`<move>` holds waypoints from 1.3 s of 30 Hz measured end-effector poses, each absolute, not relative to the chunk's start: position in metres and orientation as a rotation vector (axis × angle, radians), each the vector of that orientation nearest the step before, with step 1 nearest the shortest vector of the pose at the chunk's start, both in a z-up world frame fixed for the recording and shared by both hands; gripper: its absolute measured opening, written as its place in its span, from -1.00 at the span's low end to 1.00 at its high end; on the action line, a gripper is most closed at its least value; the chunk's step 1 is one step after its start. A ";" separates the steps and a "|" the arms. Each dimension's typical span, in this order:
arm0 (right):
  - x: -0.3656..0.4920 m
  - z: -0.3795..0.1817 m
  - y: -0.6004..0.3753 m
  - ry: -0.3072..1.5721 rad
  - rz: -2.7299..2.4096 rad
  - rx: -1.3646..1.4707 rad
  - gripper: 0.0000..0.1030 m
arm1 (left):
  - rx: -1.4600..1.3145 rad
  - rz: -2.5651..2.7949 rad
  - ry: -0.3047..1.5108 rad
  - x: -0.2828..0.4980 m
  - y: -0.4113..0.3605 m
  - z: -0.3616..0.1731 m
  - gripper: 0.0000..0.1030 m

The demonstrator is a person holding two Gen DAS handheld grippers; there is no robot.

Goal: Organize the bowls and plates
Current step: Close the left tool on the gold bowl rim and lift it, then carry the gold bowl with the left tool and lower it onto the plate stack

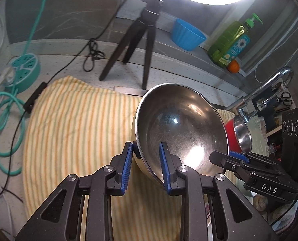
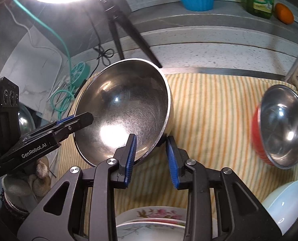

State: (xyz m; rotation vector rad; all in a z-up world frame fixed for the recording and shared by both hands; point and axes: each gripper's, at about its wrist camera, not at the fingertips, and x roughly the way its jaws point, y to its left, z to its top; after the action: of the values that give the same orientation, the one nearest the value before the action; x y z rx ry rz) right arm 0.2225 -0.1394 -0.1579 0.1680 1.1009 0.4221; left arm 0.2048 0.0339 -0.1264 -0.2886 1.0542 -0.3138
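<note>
A large steel bowl [image 1: 179, 128] [image 2: 125, 108] hangs tilted above the striped towel [image 1: 78, 130] [image 2: 219, 110], its hollow facing both cameras. My left gripper [image 1: 147, 156] is shut on its near rim, one blue pad inside and one outside. My right gripper [image 2: 152, 152] is shut on the opposite rim in the same way. Each gripper shows in the other's view, the right gripper [image 1: 219, 157] at the right and the left gripper [image 2: 82, 118] at the left. A smaller red bowl with a steel lining [image 2: 279, 126] [image 1: 237, 134] lies tilted on the towel.
Floral plates [image 2: 155, 221] are stacked at the near edge beside a white bowl [image 2: 287, 204]. A black tripod [image 1: 137, 46] and teal socket hub [image 1: 24, 68] with cables stand behind the towel. On the back ledge: blue bowl [image 1: 187, 34], green soap bottle [image 1: 229, 42], orange [image 1: 233, 66]. A faucet [image 1: 269, 82] rises at right.
</note>
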 end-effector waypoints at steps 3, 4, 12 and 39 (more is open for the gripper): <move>0.221 -0.160 -0.121 1.108 0.451 0.151 -0.39 | -0.298 -0.287 1.047 0.198 0.050 -0.125 -0.53; 0.219 -0.161 -0.115 1.110 0.458 0.147 -0.39 | -0.302 -0.278 1.045 0.196 0.055 -0.125 -0.53; 0.212 -0.165 -0.074 1.124 0.519 0.107 -0.39 | -0.336 -0.207 1.040 0.178 0.093 -0.128 -0.53; 0.178 -0.163 -0.049 1.143 0.581 0.056 -0.39 | -0.378 -0.159 1.034 0.125 0.123 -0.124 -0.53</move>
State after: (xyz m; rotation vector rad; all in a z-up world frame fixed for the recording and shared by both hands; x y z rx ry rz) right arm 0.1780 -0.0488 -0.1635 0.0563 1.1434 0.5806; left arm 0.1250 0.1226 -0.1244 -0.3775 1.0342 -0.1595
